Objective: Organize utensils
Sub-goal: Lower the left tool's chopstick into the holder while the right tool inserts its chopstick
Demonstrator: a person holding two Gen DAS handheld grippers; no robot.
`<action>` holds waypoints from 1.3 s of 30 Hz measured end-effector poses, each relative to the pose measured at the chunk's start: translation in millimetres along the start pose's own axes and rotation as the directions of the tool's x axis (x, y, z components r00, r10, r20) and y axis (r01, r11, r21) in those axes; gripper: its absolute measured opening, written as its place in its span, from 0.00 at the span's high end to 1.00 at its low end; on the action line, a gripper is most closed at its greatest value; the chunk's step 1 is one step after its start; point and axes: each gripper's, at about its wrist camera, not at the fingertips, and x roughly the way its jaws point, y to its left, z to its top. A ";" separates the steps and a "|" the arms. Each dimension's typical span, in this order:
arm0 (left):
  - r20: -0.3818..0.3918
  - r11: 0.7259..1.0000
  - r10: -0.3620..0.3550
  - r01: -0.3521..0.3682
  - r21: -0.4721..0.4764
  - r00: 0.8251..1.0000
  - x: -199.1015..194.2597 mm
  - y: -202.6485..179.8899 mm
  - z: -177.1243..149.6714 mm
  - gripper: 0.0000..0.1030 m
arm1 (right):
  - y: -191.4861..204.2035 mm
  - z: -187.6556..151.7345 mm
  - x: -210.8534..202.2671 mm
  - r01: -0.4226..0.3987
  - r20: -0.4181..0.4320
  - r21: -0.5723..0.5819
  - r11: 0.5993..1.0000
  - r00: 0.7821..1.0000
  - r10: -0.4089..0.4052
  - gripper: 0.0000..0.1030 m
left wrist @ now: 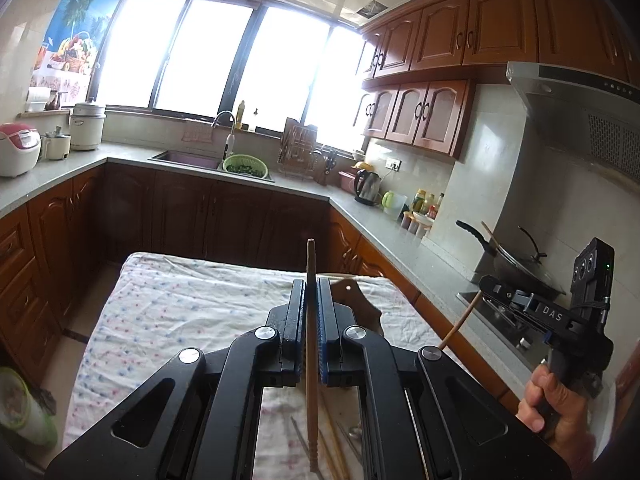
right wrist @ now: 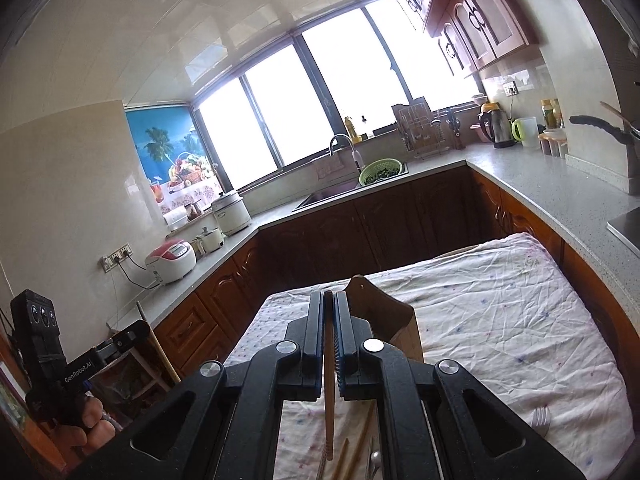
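My left gripper (left wrist: 311, 280) is shut on a wooden chopstick (left wrist: 311, 344) that stands upright between the pads, its tip above the jaws. My right gripper (right wrist: 329, 298) is shut on another wooden chopstick (right wrist: 329, 392), also upright. Both are held above a table under a white dotted cloth (left wrist: 180, 304). A brown wooden utensil holder (right wrist: 384, 312) stands on the cloth just right of my right gripper; it also shows behind my left gripper (left wrist: 360, 296). Loose chopsticks (right wrist: 356, 448) and a fork (right wrist: 540, 420) lie on the cloth below. The right gripper also shows in the left wrist view (left wrist: 486, 286).
Kitchen counters with brown cabinets wrap around the table. A sink with a green colander (left wrist: 245, 166) is at the back. A wok on the stove (left wrist: 516, 268) and a kettle (left wrist: 368, 186) are on the right counter. Rice cookers (right wrist: 171, 260) stand on the left counter.
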 end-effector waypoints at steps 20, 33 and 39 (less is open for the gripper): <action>0.156 0.992 0.105 -0.092 -0.090 0.982 150.4 4.9 63.4 0.96 | -39.3 51.5 72.1 0.097 0.166 0.000 0.995 0.981 -0.095 0.96; 0.078 0.984 0.161 -0.154 -0.090 0.984 208.9 8.7 0.4 0.96 | -61.9 -1.7 113.4 0.130 0.119 0.031 0.991 0.984 -0.133 0.95; 0.020 0.988 0.142 -0.140 -0.062 0.990 220.9 6.9 -15.1 0.96 | -62.2 -6.0 113.3 0.141 0.110 0.031 0.990 0.984 -0.143 0.95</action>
